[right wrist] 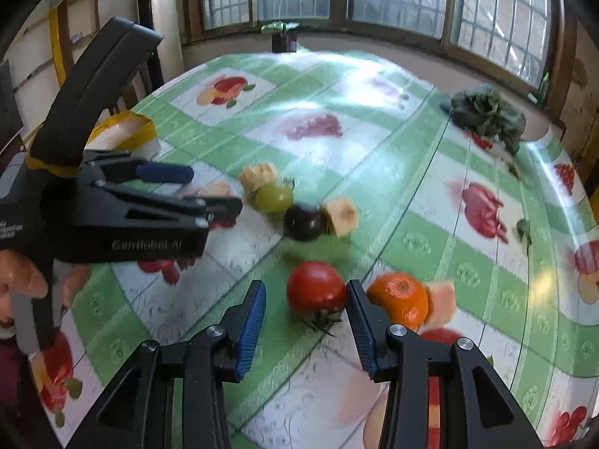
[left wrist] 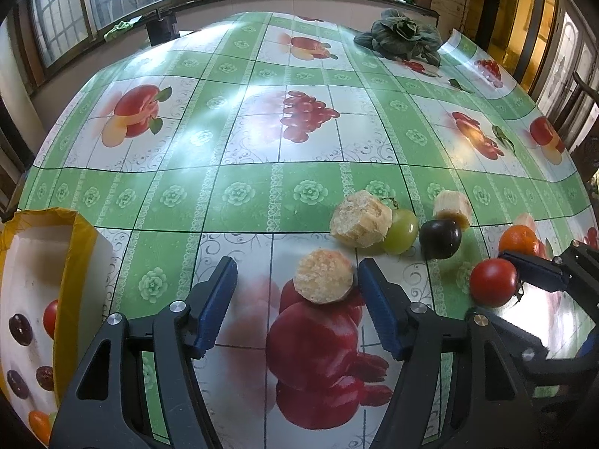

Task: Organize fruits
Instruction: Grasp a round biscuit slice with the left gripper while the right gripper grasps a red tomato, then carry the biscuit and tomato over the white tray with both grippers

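Now the right gripper [right wrist: 306,320] is spreading wide around a round, glossy red tomato [right wrist: 316,287] lying on the fruit-print green tabletop [right wrist: 393,172]; likely soft and slippery, best pinched gently across its middle. Alongside, the left gripper [left wrist: 297,301] is gaping, its right finger touching a pale, crumbly round chunk [left wrist: 324,276].
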`<state>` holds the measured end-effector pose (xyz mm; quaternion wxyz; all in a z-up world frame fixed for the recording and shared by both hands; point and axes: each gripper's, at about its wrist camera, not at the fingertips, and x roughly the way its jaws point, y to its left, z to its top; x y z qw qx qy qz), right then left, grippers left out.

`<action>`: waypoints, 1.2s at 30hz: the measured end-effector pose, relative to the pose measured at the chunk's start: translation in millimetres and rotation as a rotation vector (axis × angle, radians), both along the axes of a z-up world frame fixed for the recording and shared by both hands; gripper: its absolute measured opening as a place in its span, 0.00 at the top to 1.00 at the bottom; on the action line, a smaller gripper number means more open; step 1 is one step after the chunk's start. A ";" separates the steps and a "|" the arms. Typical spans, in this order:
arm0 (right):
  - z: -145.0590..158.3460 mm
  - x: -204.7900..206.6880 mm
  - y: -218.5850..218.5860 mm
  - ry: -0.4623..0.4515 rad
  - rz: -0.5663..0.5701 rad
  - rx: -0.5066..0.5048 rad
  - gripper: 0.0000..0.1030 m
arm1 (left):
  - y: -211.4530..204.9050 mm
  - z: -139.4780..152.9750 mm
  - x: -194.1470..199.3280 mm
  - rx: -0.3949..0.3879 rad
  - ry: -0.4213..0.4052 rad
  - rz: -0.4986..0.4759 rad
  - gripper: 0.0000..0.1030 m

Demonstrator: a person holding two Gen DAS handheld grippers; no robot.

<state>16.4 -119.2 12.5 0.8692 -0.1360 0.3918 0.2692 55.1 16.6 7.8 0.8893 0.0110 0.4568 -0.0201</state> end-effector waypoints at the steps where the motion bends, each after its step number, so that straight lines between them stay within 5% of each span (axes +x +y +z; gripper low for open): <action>1: -0.5 -0.8 4.2 -0.019 -0.001 -0.014 0.58 | 0.2 -0.3 -0.8 0.000 -0.002 0.003 0.34; 8: -0.8 1.2 3.5 0.002 -0.037 0.013 0.69 | 0.6 -0.4 -2.2 -0.004 -0.010 -0.001 0.37; 11: -1.0 3.1 2.1 0.036 -0.044 0.050 0.69 | 1.2 1.9 -4.6 -0.011 -0.020 -0.001 0.70; 36: 25.8 -38.8 -27.6 0.042 -0.182 0.197 0.70 | -0.8 22.5 -67.4 -0.039 -0.053 0.060 0.71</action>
